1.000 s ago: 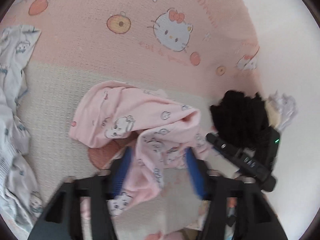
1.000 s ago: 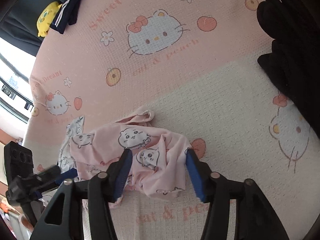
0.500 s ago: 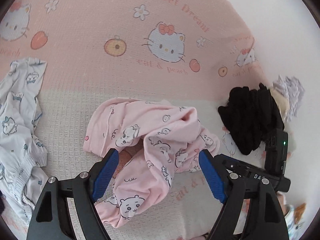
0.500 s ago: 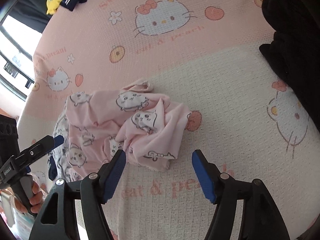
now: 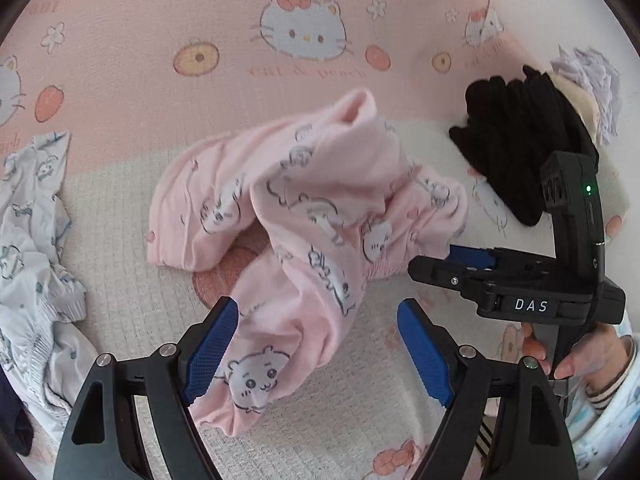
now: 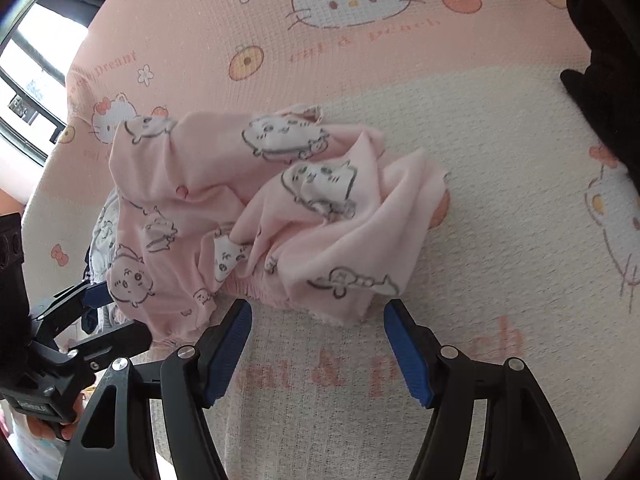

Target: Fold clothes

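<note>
Pink garment (image 5: 304, 216) lies crumpled at frame centre; left gripper (image 5: 316, 352) and right gripper (image 6: 316, 344) both released, so each should pinch one clean hem edge.

Pink garment (image 5: 304, 216) with white cartoon critters outlined grey; bed cover (image 5: 120, 32) pink above, cream waffle below, white cats with red bows, orange fruit, pink lettering; white garment (image 5: 28, 240) with pale blue-grey print; black knit (image 5: 516, 140); hand-held gripper (image 5: 316, 344) black, blue pads (image 5: 212, 352)
</note>
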Demonstrator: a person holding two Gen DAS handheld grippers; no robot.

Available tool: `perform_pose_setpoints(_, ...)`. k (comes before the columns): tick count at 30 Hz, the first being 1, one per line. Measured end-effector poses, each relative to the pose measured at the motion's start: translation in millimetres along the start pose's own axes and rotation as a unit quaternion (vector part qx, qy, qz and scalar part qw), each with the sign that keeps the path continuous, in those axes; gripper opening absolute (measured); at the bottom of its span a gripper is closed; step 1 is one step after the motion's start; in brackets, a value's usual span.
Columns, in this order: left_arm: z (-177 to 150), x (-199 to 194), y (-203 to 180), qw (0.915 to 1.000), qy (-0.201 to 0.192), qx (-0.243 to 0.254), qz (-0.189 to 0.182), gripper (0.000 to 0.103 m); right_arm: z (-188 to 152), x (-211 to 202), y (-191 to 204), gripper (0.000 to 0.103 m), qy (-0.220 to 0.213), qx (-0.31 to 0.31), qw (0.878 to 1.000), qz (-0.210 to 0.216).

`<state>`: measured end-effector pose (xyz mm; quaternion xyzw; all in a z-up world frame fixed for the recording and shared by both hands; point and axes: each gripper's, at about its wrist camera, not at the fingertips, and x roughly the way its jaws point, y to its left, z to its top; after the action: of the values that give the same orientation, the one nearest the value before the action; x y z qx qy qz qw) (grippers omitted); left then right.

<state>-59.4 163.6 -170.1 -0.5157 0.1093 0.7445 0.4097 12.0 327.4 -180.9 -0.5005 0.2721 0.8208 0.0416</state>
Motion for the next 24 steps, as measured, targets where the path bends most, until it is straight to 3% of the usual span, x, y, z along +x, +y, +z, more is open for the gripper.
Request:
perform_pose_setpoints(6,-8.3,8.1,10.9,0.9999,0.0,-0.013,0.0,0.081,-3.7,0.4,-0.8,0.068,-0.017,-0.006,1.0,-0.001)
perform_pose_setpoints(12,-13.9,13.0,12.5,0.9986,0.01,0.028,0.044,0.058,-4.5,3.0,3.3,0.068,-0.024,-0.012,0.999,-0.019)
perform_pose_setpoints(14,-15.4,16.5,18.5,0.9988,0.017,0.015,0.043,0.05,-3.3,4.0,5.4,0.068,-0.026,-0.015,0.999,-0.026)
perform_pose_setpoints(19,-19.0,18.8,43.8,0.9986,0.024,-0.047,0.007,0.048,6.1,10.2,11.1,0.066,-0.022,-0.021,0.999,-0.03)
perform_pose_setpoints(21,-20.0,18.3,58.1,0.9964,0.028,-0.079,-0.009,0.048,6.9,9.3,12.3,0.05,-0.018,-0.035,0.998,-0.045)
perform_pose_setpoints(23,-20.7,14.2,68.3,0.9958,0.024,-0.088,0.0,0.048,8.5,9.5,13.3,0.042,-0.014,-0.043,0.998,-0.051)
perform_pose_setpoints(24,-21.0,12.2,73.4,0.9955,0.022,-0.092,0.005,0.048,9.2,9.1,13.9,0.03,-0.014,-0.046,0.997,-0.053)
